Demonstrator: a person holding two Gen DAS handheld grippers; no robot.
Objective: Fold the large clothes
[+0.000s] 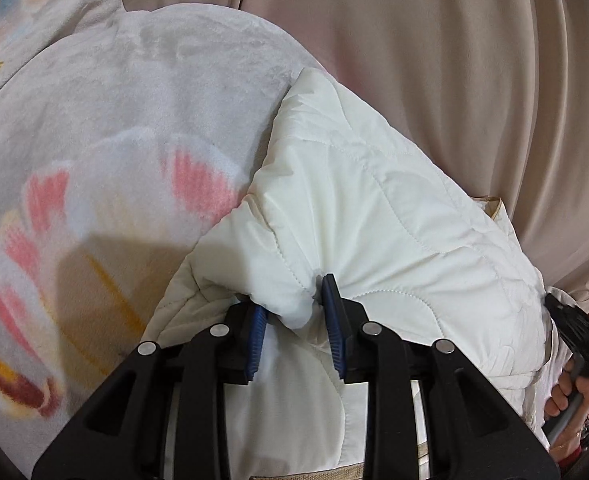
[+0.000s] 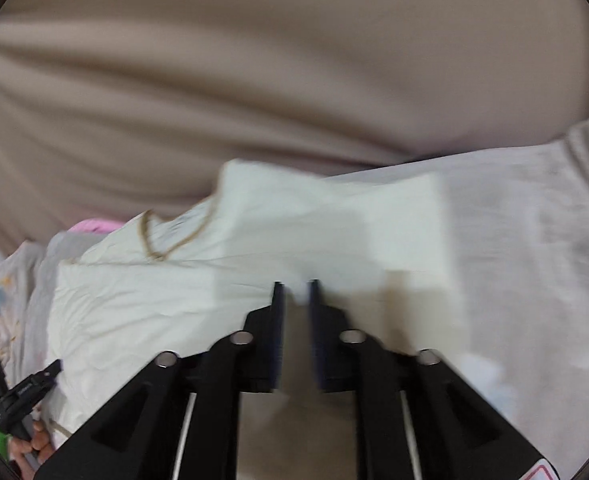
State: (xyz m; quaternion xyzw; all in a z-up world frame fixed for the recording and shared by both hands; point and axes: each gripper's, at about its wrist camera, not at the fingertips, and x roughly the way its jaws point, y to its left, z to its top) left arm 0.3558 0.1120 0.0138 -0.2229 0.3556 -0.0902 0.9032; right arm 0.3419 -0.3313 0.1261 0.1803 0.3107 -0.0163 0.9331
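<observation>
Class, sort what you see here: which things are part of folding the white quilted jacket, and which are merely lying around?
Part of the job:
white quilted jacket
left gripper, pinching a fold of it
right gripper

Lying about:
floral fleece blanket
beige sofa cover
pink cloth

Beige draped fabric backdrop (image 1: 434,60), pale floral fleece blanket (image 1: 94,168) beneath, soft light

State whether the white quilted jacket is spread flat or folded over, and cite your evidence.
Folded over, at least partly: the white quilted jacket shows doubled layers with a fold edge, and the left gripper pinches a bunched ridge.
</observation>
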